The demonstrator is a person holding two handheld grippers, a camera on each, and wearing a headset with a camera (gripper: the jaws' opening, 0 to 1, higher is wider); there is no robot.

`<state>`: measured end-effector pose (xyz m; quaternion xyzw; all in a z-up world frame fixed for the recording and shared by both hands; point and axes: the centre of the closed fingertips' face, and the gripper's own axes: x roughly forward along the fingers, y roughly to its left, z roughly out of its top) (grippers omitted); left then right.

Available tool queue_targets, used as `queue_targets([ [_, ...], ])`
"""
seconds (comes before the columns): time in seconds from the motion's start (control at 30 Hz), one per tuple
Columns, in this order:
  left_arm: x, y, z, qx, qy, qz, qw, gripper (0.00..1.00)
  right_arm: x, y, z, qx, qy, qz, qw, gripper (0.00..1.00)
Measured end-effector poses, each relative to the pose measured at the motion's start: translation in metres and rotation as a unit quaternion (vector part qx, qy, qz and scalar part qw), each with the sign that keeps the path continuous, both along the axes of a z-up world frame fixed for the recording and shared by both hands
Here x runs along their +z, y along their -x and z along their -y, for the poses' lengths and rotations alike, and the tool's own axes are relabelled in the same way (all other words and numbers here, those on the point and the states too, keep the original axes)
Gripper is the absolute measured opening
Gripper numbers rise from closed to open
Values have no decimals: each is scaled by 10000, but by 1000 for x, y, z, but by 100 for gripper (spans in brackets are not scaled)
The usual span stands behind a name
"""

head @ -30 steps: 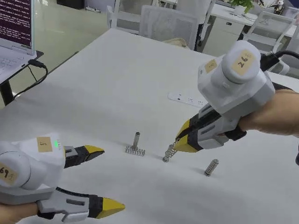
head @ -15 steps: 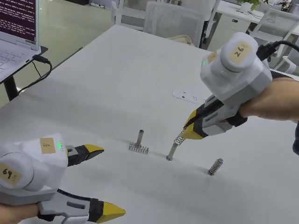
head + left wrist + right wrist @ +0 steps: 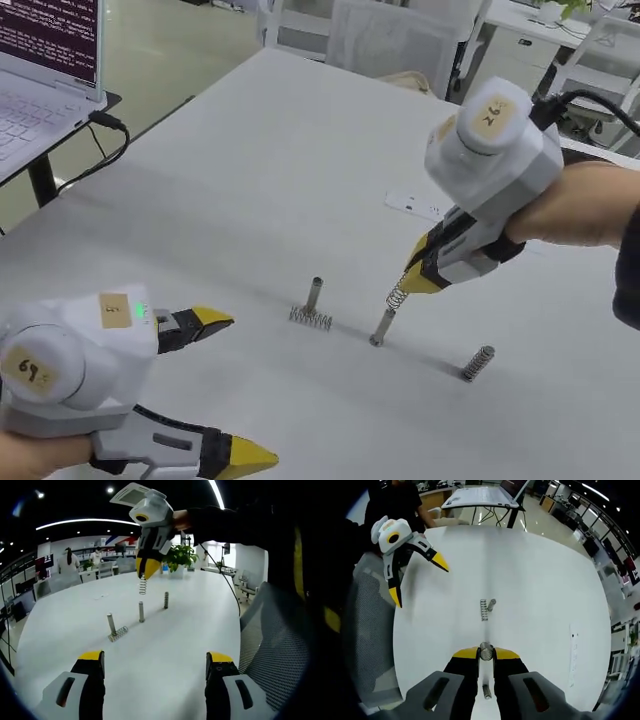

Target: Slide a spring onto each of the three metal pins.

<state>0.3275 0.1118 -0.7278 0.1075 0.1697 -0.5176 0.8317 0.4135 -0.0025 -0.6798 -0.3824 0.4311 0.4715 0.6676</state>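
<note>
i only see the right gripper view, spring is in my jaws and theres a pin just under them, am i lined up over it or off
Observer: In the left gripper view the spring hangs roughly in line above the middle pin, with a gap between its lower end and the pin's top, so it is not on yet.
Operator: ok, i only count two pins from here, wheres the third
Observer: In the left gripper view a third upright piece stands just beyond the middle pin. It looks ribbed all the way up, as if a spring is already on that pin.
</note>
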Motion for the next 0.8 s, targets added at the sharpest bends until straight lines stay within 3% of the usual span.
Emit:
queue_targets([
  [0.13,-1,1,-1,10,5,-26,10000,80,-8,-3,4,23,143,-52,9999,7],
  [0.8,-3,1,-3,-12,6,-89,10000,78,-23,-10,6,25,247,-187,9995,8],
])
